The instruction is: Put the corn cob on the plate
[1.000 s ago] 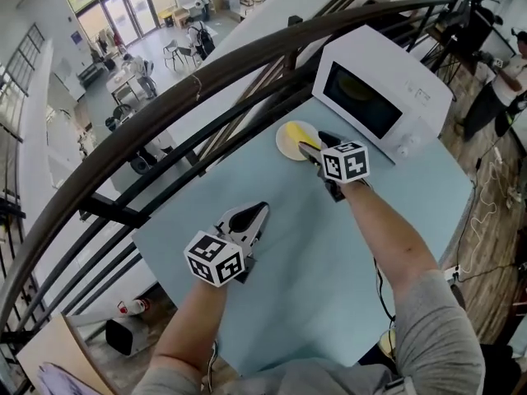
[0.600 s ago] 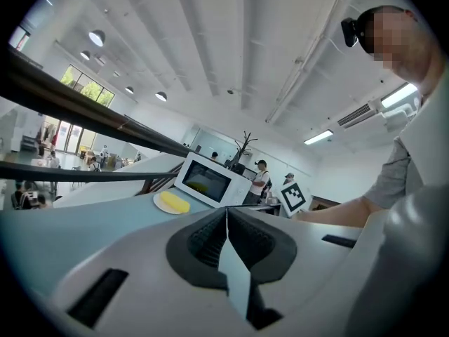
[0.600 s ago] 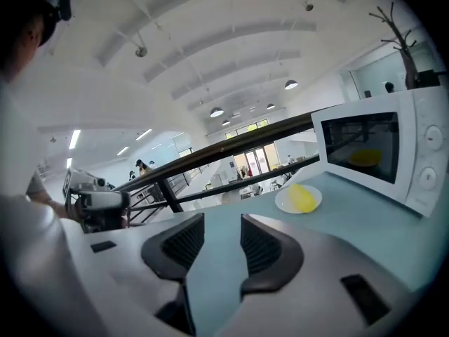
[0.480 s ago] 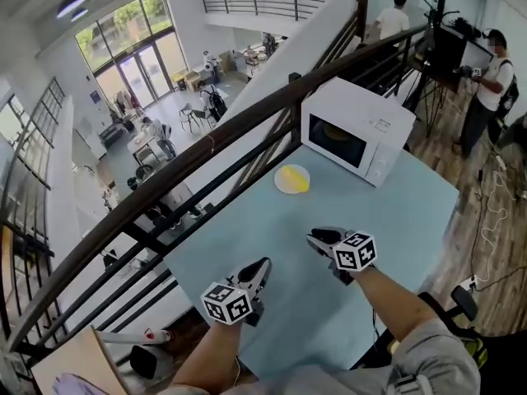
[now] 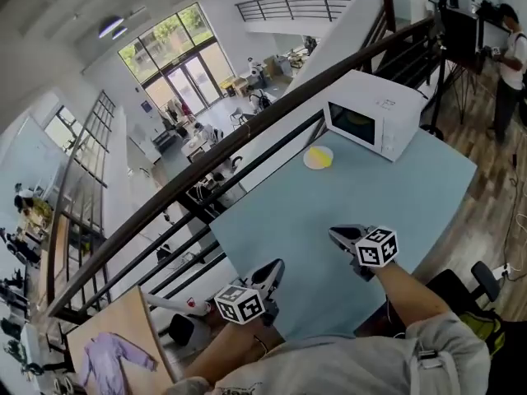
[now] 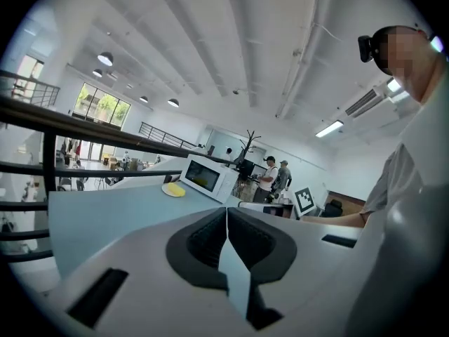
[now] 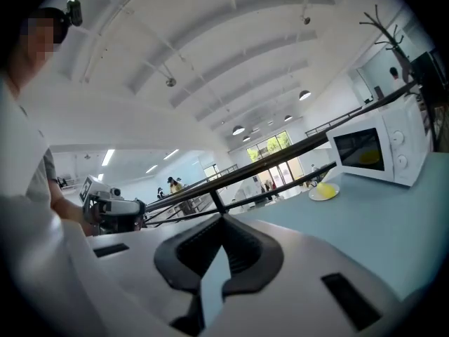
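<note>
The corn cob [image 5: 322, 155] lies on the plate [image 5: 310, 162] in the upper middle of the head view, just beside the microwave [image 5: 372, 120]. I judge the placing step done and the task as good as finished. The next move calls only for keeping my 2 claws off the plate, and perhaps checking that the cob sits steady. My right claw [image 5: 338, 234] hangs over the near part of the desk [image 5: 329, 196], lower centre-right, well apart from the plate. Its jaws have just been closing and are now clenched together on nothing. My left claw [image 5: 277, 265], lower centre, is likewise clenched, empty and touching nothing.
</note>
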### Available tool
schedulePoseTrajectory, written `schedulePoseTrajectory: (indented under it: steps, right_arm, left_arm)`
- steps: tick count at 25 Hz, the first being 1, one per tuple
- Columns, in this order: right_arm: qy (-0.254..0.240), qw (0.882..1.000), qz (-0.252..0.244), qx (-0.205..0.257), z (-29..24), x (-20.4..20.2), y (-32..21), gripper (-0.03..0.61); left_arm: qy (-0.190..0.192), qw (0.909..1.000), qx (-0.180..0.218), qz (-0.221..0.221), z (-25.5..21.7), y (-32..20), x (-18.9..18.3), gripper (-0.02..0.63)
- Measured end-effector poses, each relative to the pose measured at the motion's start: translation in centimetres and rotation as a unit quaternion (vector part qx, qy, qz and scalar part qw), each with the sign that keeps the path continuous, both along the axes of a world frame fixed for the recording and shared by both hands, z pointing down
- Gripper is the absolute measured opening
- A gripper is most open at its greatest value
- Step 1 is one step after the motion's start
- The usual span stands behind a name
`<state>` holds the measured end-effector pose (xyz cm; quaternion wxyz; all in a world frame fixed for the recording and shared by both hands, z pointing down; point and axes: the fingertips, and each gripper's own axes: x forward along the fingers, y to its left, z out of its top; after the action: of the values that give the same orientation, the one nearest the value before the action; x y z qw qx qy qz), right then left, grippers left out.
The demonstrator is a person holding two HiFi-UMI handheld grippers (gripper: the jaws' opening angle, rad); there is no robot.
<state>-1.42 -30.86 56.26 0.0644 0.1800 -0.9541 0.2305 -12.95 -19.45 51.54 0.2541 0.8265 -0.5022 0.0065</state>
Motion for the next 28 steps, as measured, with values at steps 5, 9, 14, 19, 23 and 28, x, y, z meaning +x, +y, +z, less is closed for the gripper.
schedulePoseTrajectory:
  steps: [5,9,14,19,23,28]
  right_arm:
    - [-0.006,0.999,-0.050,0.014,-2.7,-1.2,6.9,0.018]
    - [-0.007,0.998,-0.064,0.023,-5.6,-1.7,11.1,0.018]
    - [-0.011,0.999,-0.032,0.028,-8.8,-1.7,15.2,0.018]
    - [-0.037,0.999,0.010,0.024,-10.5,-3.6,19.2,0.018]
    - [-0.030,0.999,0.028,0.027,-11.5,-6.4,21.6,0.018]
    - [-0.020,0.999,0.025,0.043,-12.7,-7.3,23.1,0.018]
  left_arm:
    - [-0.039,0.9988,0.026,-0.008,-3.5,6.9,-0.3,0.021]
    - [-0.033,0.9970,0.068,-0.017,-6.6,11.1,-2.7,0.021]
    - [-0.003,0.9952,0.097,-0.002,-8.1,14.6,-6.8,0.021]
    - [-0.001,0.9942,0.106,0.019,-8.4,18.1,-11.8,0.021]
    - [0.005,0.9933,0.107,0.043,-8.4,20.0,-14.6,0.021]
    - [0.023,0.9919,0.111,0.057,-8.3,20.7,-14.5,0.021]
